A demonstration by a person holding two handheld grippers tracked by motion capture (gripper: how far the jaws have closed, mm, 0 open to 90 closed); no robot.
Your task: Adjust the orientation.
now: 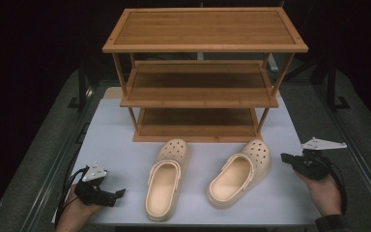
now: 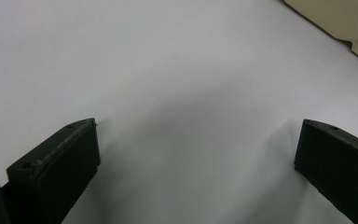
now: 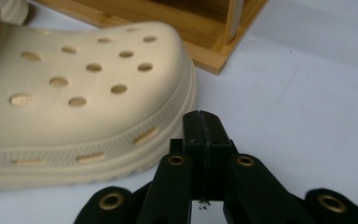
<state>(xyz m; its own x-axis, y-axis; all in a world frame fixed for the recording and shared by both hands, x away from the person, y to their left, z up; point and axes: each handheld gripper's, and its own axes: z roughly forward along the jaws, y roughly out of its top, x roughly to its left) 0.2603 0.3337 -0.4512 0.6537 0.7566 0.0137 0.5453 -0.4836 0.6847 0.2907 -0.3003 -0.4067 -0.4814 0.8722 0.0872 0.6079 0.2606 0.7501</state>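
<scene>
A wooden shoe rack (image 1: 200, 72) with three shelves stands at the far middle of the white table (image 1: 111, 130), its bottom shelf resting on the tabletop. In front of it lie two cream clogs, soles down, toes toward the rack. The left clog (image 1: 166, 178) lies nearly straight, its toe just short of the rack's bottom edge. The right clog (image 1: 240, 172) is angled, heel toward the person and toe swung to the right, near the rack's front right leg.

The right gripper (image 1: 286, 158), held in the person's right hand (image 1: 324, 192) at the table's right edge, points left at the right clog's perforated toe and sits just beside it, not touching. In the right gripper view its two black jaws are pressed together with nothing between them, their joined tip close to the ribbed sole edge of the right clog (image 3: 84, 93), with a corner of the rack (image 3: 214, 42) behind.

The left gripper (image 1: 121, 193), held in the left hand (image 1: 77, 212) at the near left corner of the table, points right toward the left clog's heel and stays apart from it. In the left gripper view its jaws are spread wide over bare table (image 2: 182, 84), holding nothing, and an edge of the left clog (image 2: 340, 18) shows at the top right corner.
</scene>
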